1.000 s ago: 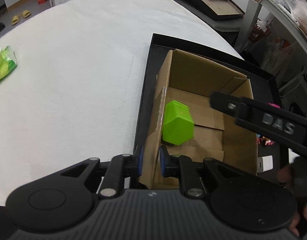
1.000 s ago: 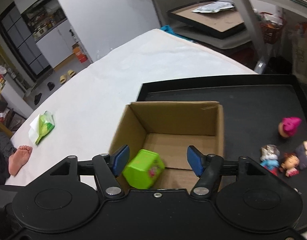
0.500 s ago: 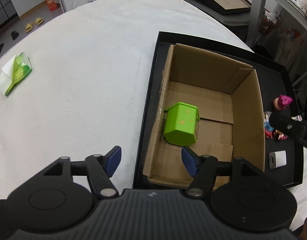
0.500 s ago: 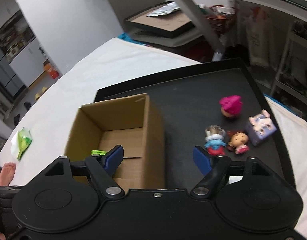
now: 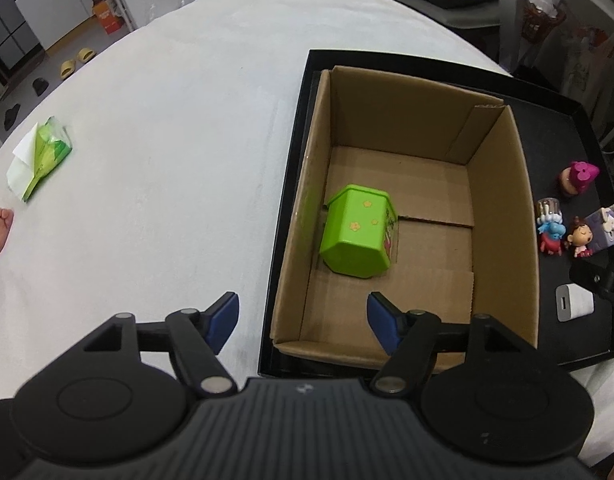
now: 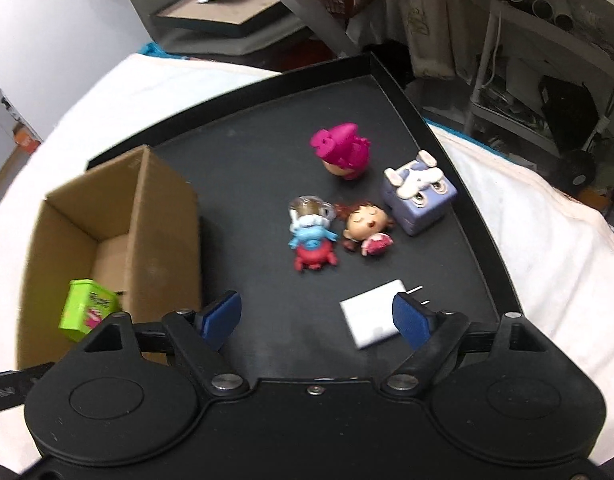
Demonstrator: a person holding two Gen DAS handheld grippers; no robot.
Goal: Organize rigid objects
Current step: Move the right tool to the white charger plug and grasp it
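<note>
Fingers on your right gripper stand wide apart and empty, and they hang over the black tray, where the loose things wait. The white charger lies flat just ahead of that gripper, closer to its right finger than to the left; its long side runs slantwise across your line of approach, and its two prongs point away toward the tray's right rim. Beyond it, well ahead of the fingers, sits the cluster of toys: the blue and red figure, the doll with the red hair touching or nearly touching it, the purple cube to the right, and the pink toy farthest off. The cardboard box stands to the left of all this on the same tray, and the green container already lies on its side inside it, near the left wall. Your left gripper hovers over the box's near left corner, fingers likewise apart and holding nothing. Your right hand is therefore the nearer one for whatever goes in next, and the charger looks the shortest reach; you would likely have to shift right and turn the wrist to square the fingers across its short side.
</note>
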